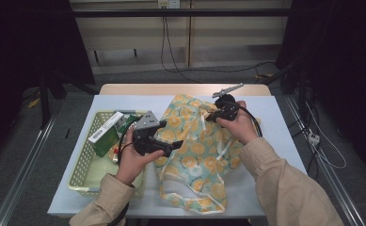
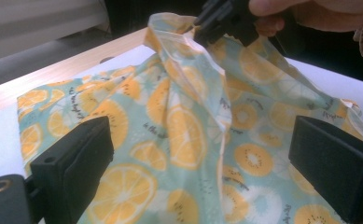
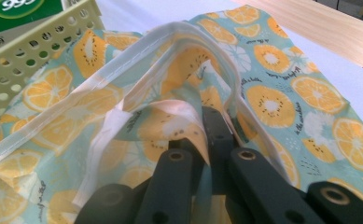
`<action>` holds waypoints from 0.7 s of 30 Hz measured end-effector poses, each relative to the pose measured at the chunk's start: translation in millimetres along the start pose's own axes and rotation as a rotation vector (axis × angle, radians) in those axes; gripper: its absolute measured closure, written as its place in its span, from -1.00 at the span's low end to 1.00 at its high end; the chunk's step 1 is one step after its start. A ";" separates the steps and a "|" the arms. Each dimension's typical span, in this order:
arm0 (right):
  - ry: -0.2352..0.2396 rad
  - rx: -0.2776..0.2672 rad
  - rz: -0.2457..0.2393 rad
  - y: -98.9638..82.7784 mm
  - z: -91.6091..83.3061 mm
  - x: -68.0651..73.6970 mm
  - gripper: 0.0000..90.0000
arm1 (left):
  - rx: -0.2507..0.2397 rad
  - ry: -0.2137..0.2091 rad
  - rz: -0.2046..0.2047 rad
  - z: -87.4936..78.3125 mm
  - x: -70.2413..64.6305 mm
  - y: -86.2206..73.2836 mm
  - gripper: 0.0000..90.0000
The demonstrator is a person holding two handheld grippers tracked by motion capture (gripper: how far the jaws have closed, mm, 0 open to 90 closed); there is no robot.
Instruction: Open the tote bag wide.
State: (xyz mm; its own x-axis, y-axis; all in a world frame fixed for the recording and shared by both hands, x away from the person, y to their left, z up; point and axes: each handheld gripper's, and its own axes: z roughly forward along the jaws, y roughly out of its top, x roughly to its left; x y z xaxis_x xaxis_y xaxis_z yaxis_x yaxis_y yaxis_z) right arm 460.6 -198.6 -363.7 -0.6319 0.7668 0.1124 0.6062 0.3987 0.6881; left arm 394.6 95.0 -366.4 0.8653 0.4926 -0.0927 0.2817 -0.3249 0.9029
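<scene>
High view looks down on a fruit-print cloth bag (image 1: pixel 194 150) lying crumpled on the white surface (image 1: pixel 274 122), just beside a pale yellow basket (image 1: pixel 84 172) that sits at the bag's left side. Inside the basket lie a green box (image 1: pixel 106 139) and other small packets too small to tell apart. The left gripper (image 1: pixel 169 146) hovers over the bag's edge nearest the basket, with its fingers released and spread wide; in the left gripper view the two black fingers (image 2: pixel 72 158) stand far apart, the orange-slice fabric (image 2: pixel 184 135) showing between them without being pressed. The right gripper (image 1: pixel 211 117) is at the far side of the bag from the basket's front corner, above the bag's upper part. In the right gripper view its fingers (image 3: pixel 216 135) are clenched on a fold of the bag near its white-edged rim (image 3: pixel 137 51), and the cloth rises in a ridge from that pinch. The left gripper view shows the same pinch from across the bag, the fabric drawn up into a peak under the right gripper (image 2: pixel 216 23). The basket's perforated wall (image 3: pixel 34 60) stands just beside the lifted rim.
</scene>
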 end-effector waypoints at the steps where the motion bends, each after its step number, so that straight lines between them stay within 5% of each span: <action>1: -0.001 0.001 0.000 -0.6 -0.4 -1.0 0.98 | -0.001 0.006 -0.003 -4.0 3.0 -0.6 -0.87; 11: -0.004 -0.002 -0.003 -3.5 -1.2 -2.1 0.98 | 0.018 0.098 0.000 -55.1 38.1 -11.8 -0.90; 21: -0.001 -0.002 0.003 -7.3 -2.1 -2.4 0.98 | 0.093 0.136 -0.025 -80.0 56.9 -40.4 -0.90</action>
State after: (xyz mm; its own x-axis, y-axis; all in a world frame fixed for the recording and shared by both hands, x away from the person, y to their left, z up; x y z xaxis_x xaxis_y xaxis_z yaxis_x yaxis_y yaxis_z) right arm 456.6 -204.5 -367.5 -0.6297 0.7686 0.1131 0.6071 0.3959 0.6890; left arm 399.3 200.7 -374.6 0.7953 0.6040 -0.0518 0.3452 -0.3809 0.8578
